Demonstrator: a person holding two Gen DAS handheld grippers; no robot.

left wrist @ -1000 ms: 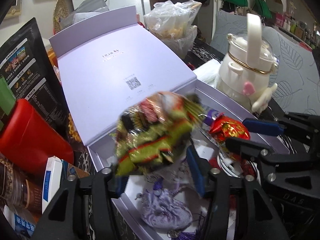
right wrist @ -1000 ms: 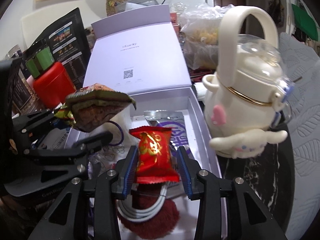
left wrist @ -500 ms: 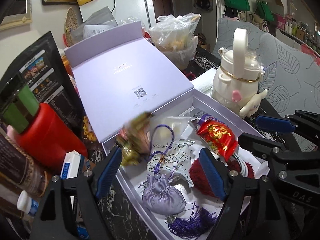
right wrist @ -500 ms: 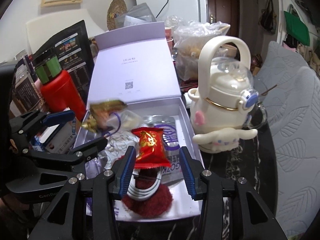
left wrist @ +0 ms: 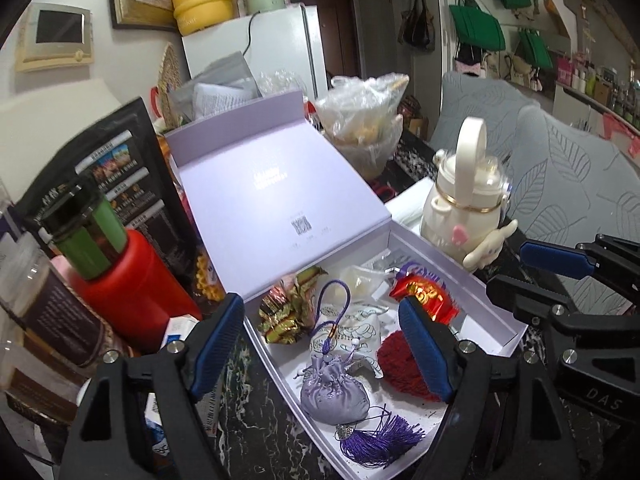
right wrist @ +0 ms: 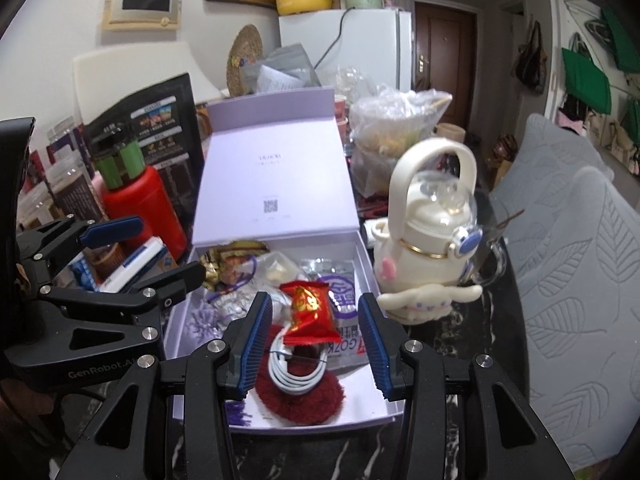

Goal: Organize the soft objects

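Observation:
An open lavender box holds soft things. A green-gold brocade pouch lies in its far left corner. A lilac drawstring sachet with a purple tassel lies at the front. A red packet rests on a white cable coil and a red fuzzy pad. My left gripper is open and empty above the box. My right gripper is open and empty, raised above the red packet.
A cream kettle-shaped bottle stands right of the box. A red canister with a green lid, black packets and jars crowd the left. A plastic bag sits behind the box. A grey cushion lies right.
My left gripper opened and dropped the brocade pouch into the box's far left corner. My right gripper opened off the red packet. Both grippers pulled back and up.

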